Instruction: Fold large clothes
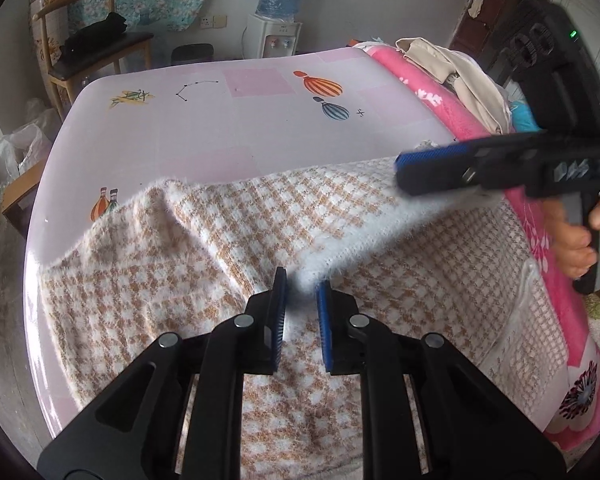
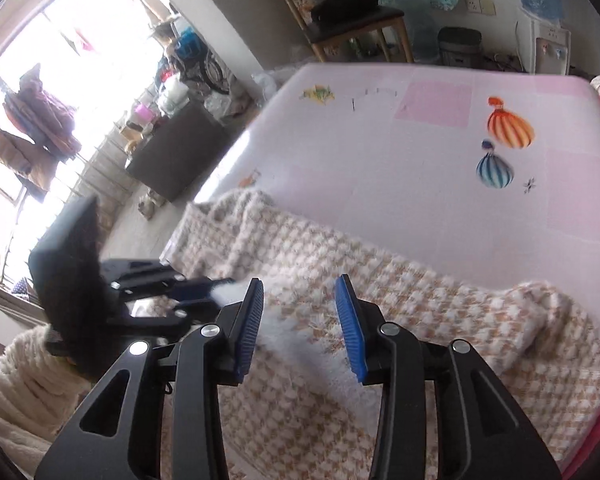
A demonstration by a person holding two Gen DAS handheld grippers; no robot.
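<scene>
While you look along the left wrist view, your left gripper hangs over the fuzzy white-and-tan checked knit garment, which lies spread across the near half of the pink table printed with striped balloons. Its blue-padded fingers stand slightly apart, and a plain white fuzzy band of the garment reaches into the gap between the tips; you cannot tell from here whether the pads press it. That band runs up and to the right of the left gripper to your right gripper, seen side-on, with your hand on its grip; its jaw gap is not visible from this side. Beyond the garment, the far half of the table is bare pink surface. To the right of the garment lies a bright pink flowered blanket with a beige cloth on it. Past the table stand a white water dispenser and a wooden chair.

From the right wrist view, your right gripper shows its blue fingers wide apart above the same garment, holding nothing, with the white band passing beneath the gap. Left of it, the left gripper meets the band's white end, blurred. Beyond the garment lies the bare table.
</scene>
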